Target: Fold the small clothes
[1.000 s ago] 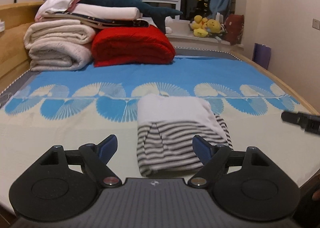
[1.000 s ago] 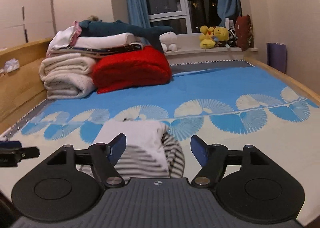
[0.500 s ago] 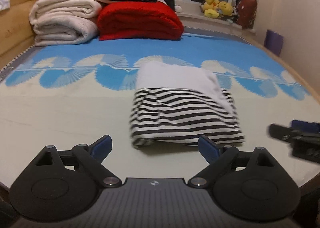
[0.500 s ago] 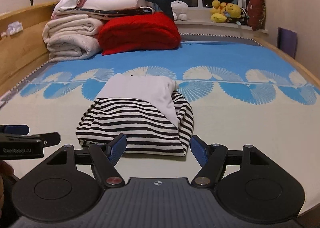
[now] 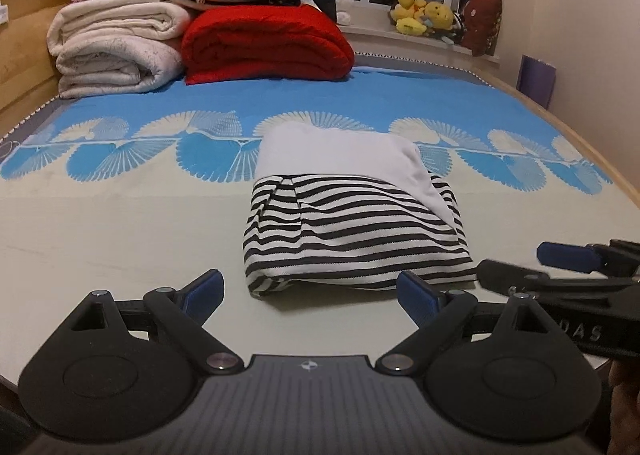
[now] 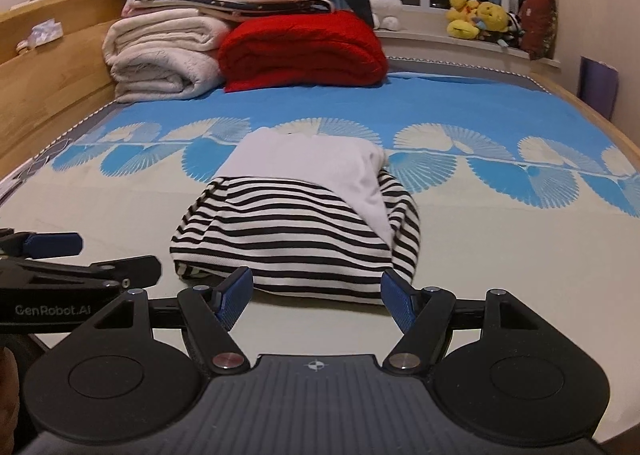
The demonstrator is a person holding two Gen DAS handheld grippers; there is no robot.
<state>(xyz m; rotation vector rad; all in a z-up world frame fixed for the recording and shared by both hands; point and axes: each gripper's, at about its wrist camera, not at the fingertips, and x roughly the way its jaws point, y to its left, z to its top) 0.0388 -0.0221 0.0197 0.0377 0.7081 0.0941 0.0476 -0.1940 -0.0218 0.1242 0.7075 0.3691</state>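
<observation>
1. I am holding the left gripper (image 5: 310,293) wide apart with nothing in it, just short of the near left corner of the striped garment (image 5: 352,231).
2. I am keeping the right gripper (image 6: 317,297) partly spread and empty too, its fingertips straddling the garment's near edge without pressing it.
3. The garment is lying partly folded in the middle of the bed (image 5: 100,239), its white half turned over the stripes.
4. I am worrying that a pinch here may catch only the top layer, so a lift would peel the fold open.
5. The two grippers are sitting close; bringing them together could knock them.
6. The bed is giving me open room on both sides; the blanket stack (image 5: 120,39) is sitting well apart.
</observation>
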